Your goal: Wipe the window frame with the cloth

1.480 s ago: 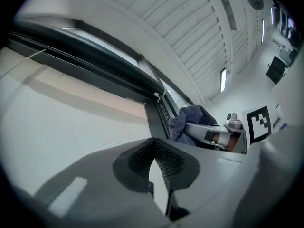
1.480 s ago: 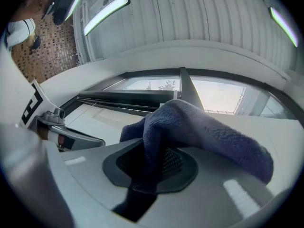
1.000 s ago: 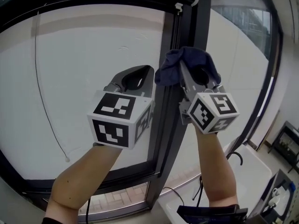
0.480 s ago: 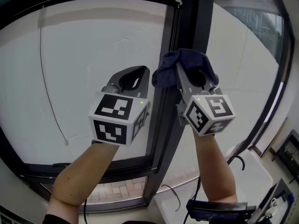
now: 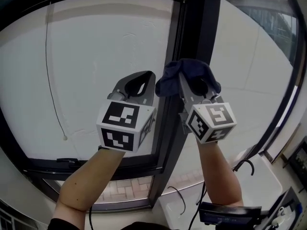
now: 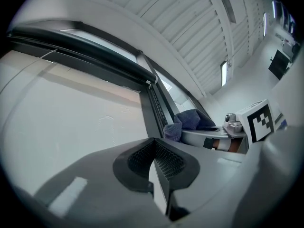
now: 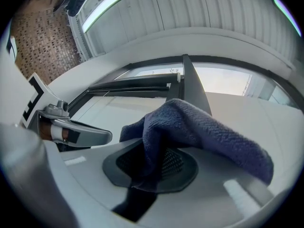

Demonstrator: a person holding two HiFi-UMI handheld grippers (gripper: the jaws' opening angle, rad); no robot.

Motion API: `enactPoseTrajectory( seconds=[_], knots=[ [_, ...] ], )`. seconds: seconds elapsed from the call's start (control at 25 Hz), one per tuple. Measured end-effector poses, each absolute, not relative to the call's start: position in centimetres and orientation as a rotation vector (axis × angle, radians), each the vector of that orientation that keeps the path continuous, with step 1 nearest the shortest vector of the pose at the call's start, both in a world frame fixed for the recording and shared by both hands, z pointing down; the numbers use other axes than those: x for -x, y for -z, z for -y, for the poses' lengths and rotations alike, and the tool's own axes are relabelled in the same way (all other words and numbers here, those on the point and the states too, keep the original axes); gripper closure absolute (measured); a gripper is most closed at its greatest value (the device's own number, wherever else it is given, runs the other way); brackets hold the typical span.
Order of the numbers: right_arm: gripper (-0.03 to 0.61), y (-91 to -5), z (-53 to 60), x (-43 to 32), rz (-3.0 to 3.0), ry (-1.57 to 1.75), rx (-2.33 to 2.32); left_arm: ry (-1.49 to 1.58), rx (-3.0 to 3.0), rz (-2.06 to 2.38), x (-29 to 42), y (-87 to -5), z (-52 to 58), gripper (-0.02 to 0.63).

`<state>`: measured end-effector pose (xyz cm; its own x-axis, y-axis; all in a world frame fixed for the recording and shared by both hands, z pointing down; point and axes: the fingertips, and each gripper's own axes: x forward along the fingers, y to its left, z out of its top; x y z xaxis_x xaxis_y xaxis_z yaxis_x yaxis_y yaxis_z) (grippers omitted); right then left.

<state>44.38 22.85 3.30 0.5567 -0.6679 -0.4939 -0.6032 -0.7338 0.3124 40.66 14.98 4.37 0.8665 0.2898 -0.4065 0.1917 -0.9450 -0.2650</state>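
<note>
Left pane (image 5: 96, 56) is white, with a thin cord (image 5: 48, 71) hanging down it near the window frame's left edge and a bead (image 5: 64, 137) at the cord's end. The left hand-held gripper (image 5: 140, 80) is raised just left of the dark central upright of the window frame (image 5: 194, 28). Its jaws are shut together with nothing in them, and its pads (image 6: 171, 161) meet. Its marker cube covers part of the upright's lower left edge.

The dark blue cloth (image 5: 184, 71) is at the upright, about mid-height, bunched over the tips of the right hand-held gripper (image 5: 195, 83), which is clamped on it. In the right gripper view a fold runs down between the jaws. The cloth hides the tips, so I can't tell whether it touches the frame.

Brick paving (image 5: 124, 188) shows below the frame's bottom rail. A white tub (image 5: 261, 176) with a black cable (image 5: 242, 163) sits at the lower right, partly behind the right forearm (image 5: 218, 176). The right pane (image 5: 249, 71) is cut off at the edge.
</note>
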Motion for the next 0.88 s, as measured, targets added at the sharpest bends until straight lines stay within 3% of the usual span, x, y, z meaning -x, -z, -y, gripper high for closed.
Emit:
enactPoseTrajectory(
  seconds=[0.88],
  knots=[
    [0.51, -8.5, -22.9, -44.6, 1.168, 0.918, -2.698, -0.518, 2.888, 0.394, -41.8, -13.1, -14.7, 0.62]
  ],
)
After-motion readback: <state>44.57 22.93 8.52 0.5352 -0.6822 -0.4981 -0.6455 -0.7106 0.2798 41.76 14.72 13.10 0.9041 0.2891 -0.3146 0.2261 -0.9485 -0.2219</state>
